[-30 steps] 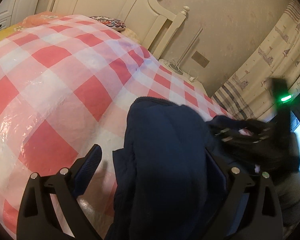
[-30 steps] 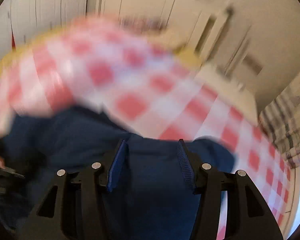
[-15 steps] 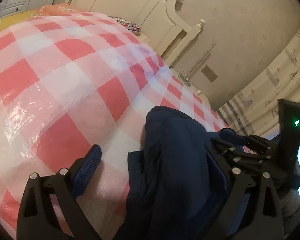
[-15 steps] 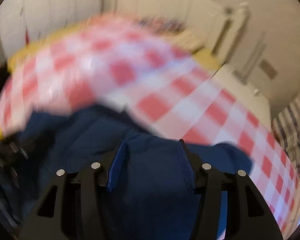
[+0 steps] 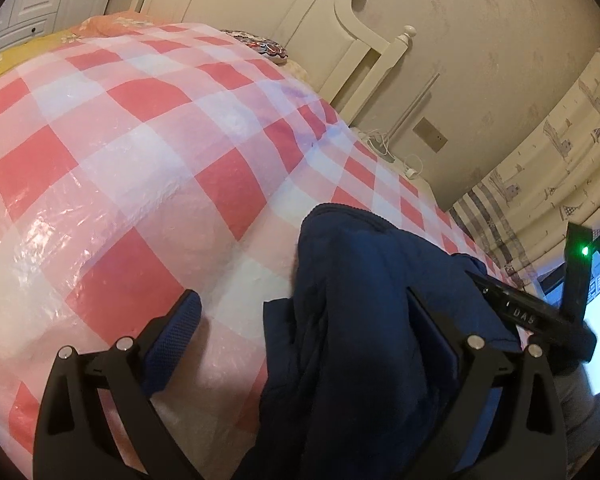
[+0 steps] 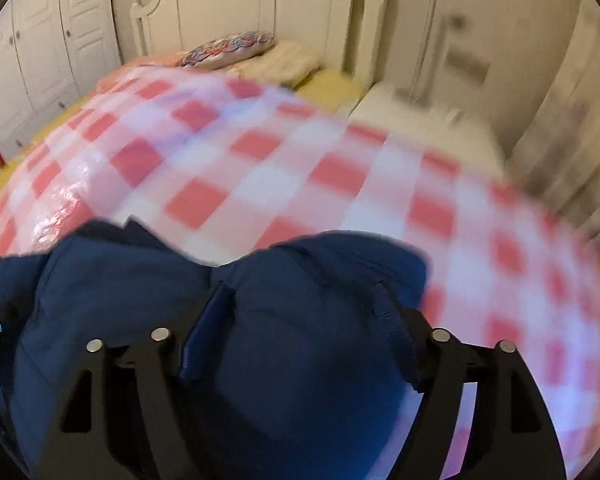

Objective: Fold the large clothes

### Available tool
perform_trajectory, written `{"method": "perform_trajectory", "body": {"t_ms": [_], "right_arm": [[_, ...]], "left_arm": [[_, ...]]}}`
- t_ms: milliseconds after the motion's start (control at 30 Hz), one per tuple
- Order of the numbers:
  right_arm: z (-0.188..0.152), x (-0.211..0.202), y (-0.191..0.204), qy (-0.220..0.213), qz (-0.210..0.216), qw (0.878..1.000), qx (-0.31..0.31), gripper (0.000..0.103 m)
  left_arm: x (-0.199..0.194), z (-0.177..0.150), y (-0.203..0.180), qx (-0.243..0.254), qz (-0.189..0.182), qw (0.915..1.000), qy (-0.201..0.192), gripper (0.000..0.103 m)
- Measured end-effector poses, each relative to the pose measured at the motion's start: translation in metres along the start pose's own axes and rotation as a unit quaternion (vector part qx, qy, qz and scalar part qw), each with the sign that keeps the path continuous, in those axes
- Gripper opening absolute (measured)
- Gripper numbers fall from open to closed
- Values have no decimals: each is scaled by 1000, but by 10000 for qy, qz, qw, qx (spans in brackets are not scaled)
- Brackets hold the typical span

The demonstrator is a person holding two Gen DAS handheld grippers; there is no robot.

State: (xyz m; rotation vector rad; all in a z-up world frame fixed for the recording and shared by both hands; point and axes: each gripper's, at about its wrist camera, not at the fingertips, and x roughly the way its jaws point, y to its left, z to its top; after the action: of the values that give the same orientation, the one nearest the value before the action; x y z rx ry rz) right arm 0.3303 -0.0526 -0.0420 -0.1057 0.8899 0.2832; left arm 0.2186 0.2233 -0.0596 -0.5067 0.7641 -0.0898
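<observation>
Both grippers tilt down over the red-and-white checked plastic sheet (image 5: 140, 184). The left gripper (image 5: 304, 320) stands released; the right gripper (image 6: 304, 304) is opening around the bulky navy padded jacket (image 6: 292, 360).

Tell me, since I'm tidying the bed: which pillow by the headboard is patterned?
The left pillow, beside the plain cream pillow; it alone bears red-and-blue patterning.

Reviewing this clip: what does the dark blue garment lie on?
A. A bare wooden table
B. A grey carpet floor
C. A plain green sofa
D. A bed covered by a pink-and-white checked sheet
D: in both wrist views the dark blue garment rests on the pink-and-white checked sheet spread over the bed, whose cream headboard stands behind it.
</observation>
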Motion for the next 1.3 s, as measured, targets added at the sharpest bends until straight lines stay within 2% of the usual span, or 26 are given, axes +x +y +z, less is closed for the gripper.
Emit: {"method": "perform_trajectory", "body": {"t_ms": [100, 200, 267, 400, 467, 500, 600, 667, 767, 833, 867, 900, 1000, 1100, 1167, 1233, 1267, 1300], "right_arm": [[3, -15, 14, 8, -225, 9994, -272, 72], [-8, -58, 39, -492, 123, 9968, -613, 72], [-25, -87, 57, -673, 345, 9933, -874, 72], [-66, -112, 93, -593, 601, 9849, -1510, 82], [-90, -101, 112, -351, 388, 9795, -1946, 84], [-101, -100, 119, -633, 146, 9760, -2079, 85], [-99, -101, 112, -563, 322, 9826, -1741, 85], [-102, -114, 117, -625, 132, 9826, -1745, 84], [-129, -145, 140, -1054, 210, 9713, -2122, 85], [-162, -141, 158, -848, 266, 9638, -2516, 86], [-181, -134, 165, -876, 108, 9562, -2789, 87], [-190, -135, 167, -1092, 33, 9513, -2882, 87], [-182, -150, 147, -896, 586, 9642, -2425, 89], [-169, -175, 92, -1223, 908, 9787, -1377, 95], [-167, -171, 42, -1147, 1324, 9839, -342, 96], [-170, -154, 4, -789, 1684, 9810, 555, 99], [-175, -137, -16, -470, 2015, 9725, 1073, 99], [-179, -125, -25, -266, 2273, 9647, 1306, 99]], "left_arm": [[-1, 0, 0, 18, 39, 10000, -12, 99], [-2, -1, -1, 43, 54, 10000, -31, 99], [-1, -1, -1, 44, 62, 10000, -26, 99], [-3, -1, -2, 64, 97, 9999, -36, 99], [-3, -1, -3, 88, 133, 9999, -32, 100], [-2, -2, -4, 109, 162, 9998, -27, 100], [-2, -2, -6, 133, 212, 9997, -7, 100], [-2, -2, -8, 202, 306, 9993, -33, 100], [-1, -1, -10, 252, 372, 9990, -13, 101], [-1, -1, -11, 275, 414, 9988, -9, 101], [-1, -1, -12, 306, 444, 9985, -13, 101], [-1, -2, -13, 347, 469, 9983, -11, 101], [-8, -2, -17, 603, 445, 9972, 58, 101], [-26, -3, -4, 529, -202, 9980, 290, 100], [-39, -8, 7, 553, -746, 9943, 531, 100], [-44, -18, 14, 732, -1156, 9863, 919, 100], [-43, -24, 16, 760, -1339, 9817, 1121, 101], [-41, -30, 19, 751, -1487, 9773, 1307, 101]]}}
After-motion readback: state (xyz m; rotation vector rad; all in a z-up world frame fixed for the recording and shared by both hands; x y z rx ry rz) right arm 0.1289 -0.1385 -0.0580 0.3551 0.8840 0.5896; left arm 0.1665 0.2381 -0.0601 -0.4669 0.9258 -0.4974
